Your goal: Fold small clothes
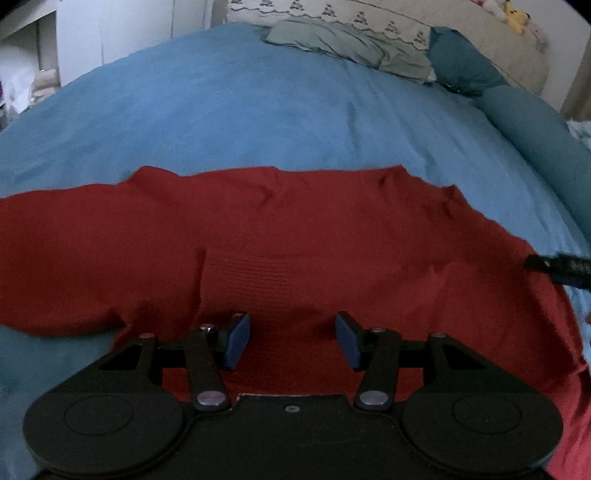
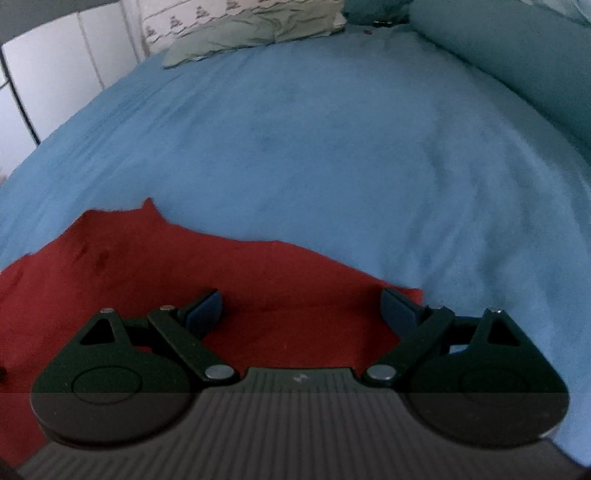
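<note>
At the far left of the left wrist view, white cupboards (image 1: 92,37) stand beyond the edge of the bed (image 1: 240,110), which is covered with a blue sheet. The red garment (image 1: 295,229) lies spread across the near part of the bed, its far edge running in a wavy line from the left border to the right; a ribbed band shows in the cloth just ahead of the left tool (image 1: 292,341). That tool hangs over the garment with its jaws spread, red cloth visible in the gap between the blue pads (image 1: 238,341), which do not press on anything. Whether the pads touch the fabric below cannot be told. Further right, at the head of the bed, lie a pale green pillow (image 1: 332,44) and a teal pillow (image 1: 458,62), with a long teal bolster (image 1: 528,125) running down the right side. A yellow soft toy (image 1: 517,18) sits at the top right. A dark, blurred tip of the right tool enters at the right border, over the garment's right edge.

In the right wrist view, white cupboard doors (image 2: 55,74) again stand at the left. The garment (image 2: 147,266) fills the lower left, ending in a corner near the tool's right finger. The right tool (image 2: 303,314) has its jaws spread wide above that corner, nothing pinched. Blue sheet (image 2: 332,147) stretches beyond, and the teal bolster (image 2: 517,55) lies at the upper right.
</note>
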A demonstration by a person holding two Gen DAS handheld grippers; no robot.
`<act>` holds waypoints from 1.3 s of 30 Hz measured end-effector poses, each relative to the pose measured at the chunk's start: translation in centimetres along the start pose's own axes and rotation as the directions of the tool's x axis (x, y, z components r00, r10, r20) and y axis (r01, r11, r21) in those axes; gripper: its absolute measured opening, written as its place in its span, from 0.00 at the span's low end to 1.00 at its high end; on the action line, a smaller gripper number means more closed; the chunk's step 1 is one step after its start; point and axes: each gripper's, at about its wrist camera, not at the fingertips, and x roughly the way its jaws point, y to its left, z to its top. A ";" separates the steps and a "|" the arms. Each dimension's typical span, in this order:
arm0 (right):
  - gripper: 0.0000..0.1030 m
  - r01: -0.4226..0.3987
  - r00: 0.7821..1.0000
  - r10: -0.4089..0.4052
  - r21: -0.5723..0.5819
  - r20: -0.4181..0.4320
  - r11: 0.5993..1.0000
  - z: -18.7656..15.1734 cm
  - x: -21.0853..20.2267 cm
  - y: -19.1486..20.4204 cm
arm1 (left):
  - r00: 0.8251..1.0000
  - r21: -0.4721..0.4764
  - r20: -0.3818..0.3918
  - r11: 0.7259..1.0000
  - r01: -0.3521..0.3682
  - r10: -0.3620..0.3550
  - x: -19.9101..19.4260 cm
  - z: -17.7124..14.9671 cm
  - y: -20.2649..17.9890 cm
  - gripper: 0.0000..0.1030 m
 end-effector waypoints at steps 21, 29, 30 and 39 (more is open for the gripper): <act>1.00 -0.023 1.000 0.023 -0.138 -0.004 0.990 -6.3 -10.1 -0.5 | 0.999 -0.026 0.039 0.999 -0.032 0.033 -6.0 -1.2 1.2 0.61; 1.00 -0.082 0.997 0.082 -0.140 -0.004 0.987 -2.4 -16.9 7.0 | 0.988 -0.201 0.101 0.975 -0.094 0.116 -13.4 1.6 10.1 0.95; 1.00 -0.092 0.996 0.092 -0.132 -0.010 0.987 -2.6 -17.1 7.9 | 0.985 -0.230 0.104 0.967 -0.113 0.140 -13.6 1.6 11.9 0.95; 1.00 -0.108 0.989 0.103 -0.039 -0.106 0.993 -6.4 -12.8 16.9 | 0.949 -0.456 0.034 0.850 -0.265 0.314 -13.0 0.6 29.3 0.85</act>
